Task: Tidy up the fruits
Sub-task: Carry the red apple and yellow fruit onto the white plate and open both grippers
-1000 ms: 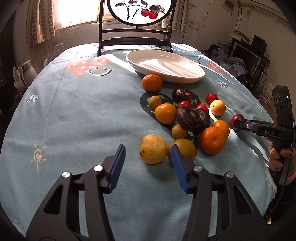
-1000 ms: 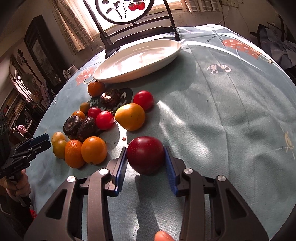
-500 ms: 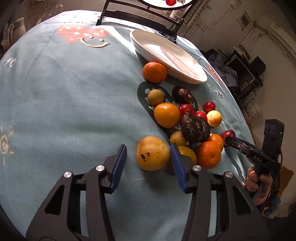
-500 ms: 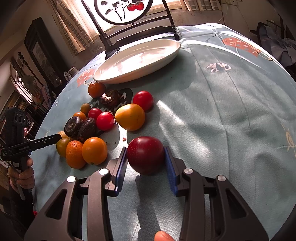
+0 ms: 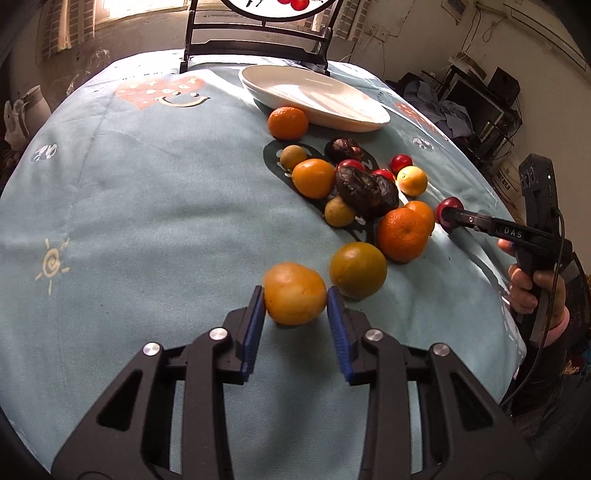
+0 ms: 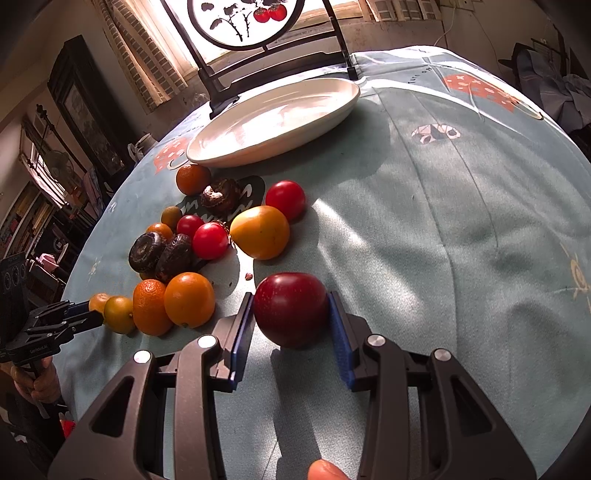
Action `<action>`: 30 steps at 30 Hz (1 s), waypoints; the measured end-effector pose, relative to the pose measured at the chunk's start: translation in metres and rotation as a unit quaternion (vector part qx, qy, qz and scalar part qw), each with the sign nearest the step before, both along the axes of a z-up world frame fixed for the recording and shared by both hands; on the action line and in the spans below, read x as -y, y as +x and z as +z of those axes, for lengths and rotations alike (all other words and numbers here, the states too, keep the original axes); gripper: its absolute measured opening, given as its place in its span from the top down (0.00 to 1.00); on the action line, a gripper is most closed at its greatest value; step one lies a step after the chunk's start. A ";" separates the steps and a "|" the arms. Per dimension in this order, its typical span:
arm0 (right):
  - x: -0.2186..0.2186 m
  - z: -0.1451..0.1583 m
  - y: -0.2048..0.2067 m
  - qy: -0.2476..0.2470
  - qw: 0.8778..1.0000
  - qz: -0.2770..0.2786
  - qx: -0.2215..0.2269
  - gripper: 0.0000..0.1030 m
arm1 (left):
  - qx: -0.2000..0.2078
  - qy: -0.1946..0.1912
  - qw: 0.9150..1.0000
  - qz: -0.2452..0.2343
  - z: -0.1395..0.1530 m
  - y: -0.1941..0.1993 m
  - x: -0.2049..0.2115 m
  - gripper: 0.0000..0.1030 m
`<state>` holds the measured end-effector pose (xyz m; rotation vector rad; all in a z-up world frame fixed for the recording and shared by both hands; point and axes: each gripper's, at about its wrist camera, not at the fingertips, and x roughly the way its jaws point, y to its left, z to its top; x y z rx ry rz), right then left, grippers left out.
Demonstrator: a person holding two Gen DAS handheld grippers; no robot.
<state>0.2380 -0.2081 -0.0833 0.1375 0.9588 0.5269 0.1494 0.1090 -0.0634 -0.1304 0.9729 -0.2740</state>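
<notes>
A pile of fruit lies on the light blue tablecloth (image 5: 147, 221): oranges, small yellow-green fruits, red tomatoes and dark wrinkled fruits. My left gripper (image 5: 295, 299) is shut on a yellow pear-like fruit (image 5: 293, 297) at the near end of the pile, next to a yellow-green orange (image 5: 357, 269). My right gripper (image 6: 291, 314) is shut on a dark red plum (image 6: 291, 308) on the cloth; it also shows in the left wrist view (image 5: 448, 214). An empty white oval plate (image 5: 314, 98) sits at the far side, also in the right wrist view (image 6: 273, 122).
A dark wooden stand with a round painted panel (image 6: 251, 22) stands behind the plate. Orange fruits (image 6: 173, 302) and dark wrinkled fruits (image 6: 162, 254) lie left of my right gripper. The table edge curves away to the right (image 5: 517, 332).
My left gripper has moved forward and closed on the yellow pear-like fruit, which sat between open fingers before. My right gripper stays shut on the plum.
</notes>
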 end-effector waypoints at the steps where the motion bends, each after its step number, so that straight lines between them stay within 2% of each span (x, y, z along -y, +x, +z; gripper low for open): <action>1: 0.000 0.000 0.000 0.000 1.000 0.000 0.000 0.61 | 0.003 0.008 1.000 -0.003 0.000 -0.001 0.002 0.67; 9: 0.000 0.000 0.000 -0.002 1.000 0.000 0.001 0.61 | 0.027 0.059 0.998 0.003 0.000 0.011 0.019 0.67; 13: -0.001 0.000 0.000 -0.001 1.000 0.000 0.001 0.61 | 0.052 0.124 0.991 -0.010 -0.001 0.007 0.037 0.66; 15: -0.001 0.000 0.000 -0.002 1.000 0.000 0.001 0.61 | 0.059 0.144 0.988 -0.016 -0.001 0.008 0.042 0.66; 20: -0.001 -0.001 0.000 -0.005 1.000 0.000 0.002 0.61 | 0.060 0.133 0.989 -0.026 -0.001 0.022 0.039 0.65; 23: -0.001 -0.001 0.000 -0.005 1.000 0.000 0.002 0.61 | 0.062 0.144 0.987 -0.039 -0.003 0.032 0.046 0.65; 25: -0.001 -0.001 0.000 -0.005 1.000 0.000 0.002 0.61 | 0.038 0.159 0.986 -0.033 -0.014 0.042 0.047 0.62; 30: -0.002 -0.001 0.000 -0.006 1.000 0.000 0.002 0.61 | 0.033 0.098 0.995 -0.009 -0.009 0.040 0.030 0.65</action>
